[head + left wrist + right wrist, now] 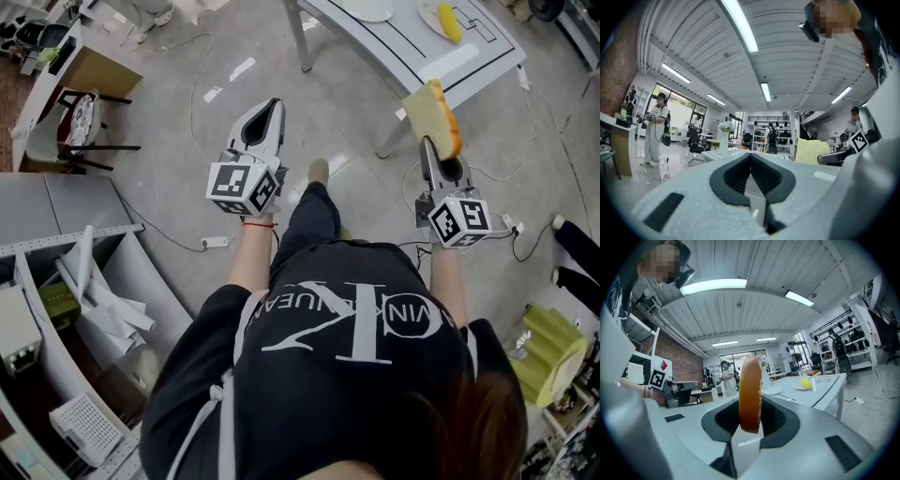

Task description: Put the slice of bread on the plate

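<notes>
A slice of bread (433, 117) with a brown crust stands on edge between the jaws of my right gripper (437, 148), which is shut on it. Seen edge-on in the right gripper view, the bread (750, 392) rises out of the right gripper (750, 420). Ahead stands a white table (412, 47) bearing an empty white plate (367, 9), and this plate (771, 391) shows just right of the bread. My left gripper (268, 111) hangs over the floor, shut and holding nothing. In the left gripper view the left gripper (750, 158) has the bread (811, 151) to its right.
A second plate (441, 21) with a yellow item lies further right on the table. A chair (80, 122) and a grey shelf unit (75, 309) stand at the left. Cables (202, 242) cross the floor. A standing person (656, 129) shows at the far left.
</notes>
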Motion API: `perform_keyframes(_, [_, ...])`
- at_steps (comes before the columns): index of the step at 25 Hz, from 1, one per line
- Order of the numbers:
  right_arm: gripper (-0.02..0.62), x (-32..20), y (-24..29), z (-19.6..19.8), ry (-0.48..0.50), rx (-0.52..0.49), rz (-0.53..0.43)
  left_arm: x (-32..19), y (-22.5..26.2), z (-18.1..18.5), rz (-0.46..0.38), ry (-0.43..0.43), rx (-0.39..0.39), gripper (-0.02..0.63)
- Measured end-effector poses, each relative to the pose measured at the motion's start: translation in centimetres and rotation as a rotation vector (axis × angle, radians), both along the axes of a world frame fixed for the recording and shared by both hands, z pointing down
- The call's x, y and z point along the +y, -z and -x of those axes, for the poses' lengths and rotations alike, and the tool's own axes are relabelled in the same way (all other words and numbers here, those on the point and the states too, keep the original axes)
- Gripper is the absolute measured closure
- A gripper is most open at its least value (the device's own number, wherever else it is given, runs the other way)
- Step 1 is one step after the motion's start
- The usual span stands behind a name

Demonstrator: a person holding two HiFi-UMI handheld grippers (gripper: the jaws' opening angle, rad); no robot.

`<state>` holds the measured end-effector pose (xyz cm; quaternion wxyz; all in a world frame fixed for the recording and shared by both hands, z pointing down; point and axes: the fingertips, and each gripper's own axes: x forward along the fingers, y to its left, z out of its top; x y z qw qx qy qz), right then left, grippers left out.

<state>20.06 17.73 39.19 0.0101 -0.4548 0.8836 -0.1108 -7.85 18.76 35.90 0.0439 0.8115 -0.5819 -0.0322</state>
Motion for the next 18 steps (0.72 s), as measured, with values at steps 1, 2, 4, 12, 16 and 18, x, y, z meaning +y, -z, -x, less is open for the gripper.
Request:
perform_keyframes(1, [0.502, -0.9, 0.0, 0.2, -0.005, -0.001, 0.001, -1.0, -0.1, 0.1, 0.001, -0.006, 0.003, 0.595])
perform_keyframes(2, [0.502, -1.8, 0.0, 0.4, -0.009, -0.001, 0.003, -2.1, -0.1, 0.2, 0.003, -0.012, 0.005, 0.595])
perform_keyframes(4, [0.502, -3.7, 0.1, 1.0, -0.011, 0.004, 0.006, -4.2, -0.2, 0.5, 0.007, -0.025, 0.004, 0.595])
perform_keyframes(12, [0.502, -10.9, -0.2, 3.8, -0.025, 0.026, 0.033, -13.0, -0.7, 2.4, 0.041, -0.066, 0.019, 0.595])
perform_keyframes(16, [0.502, -13.7, -0.6, 4.6, -0.055, 0.027, 0.057, -16.9, -1.0, 2.7, 0.056, -0.106, 0.02, 0.595])
perform_keyframes(18, [0.502, -14.9, -0.9, 5.1, -0.071, 0.027, 0.068, -18.7, -1.1, 3.0, 0.06, -0.126, 0.014, 0.595])
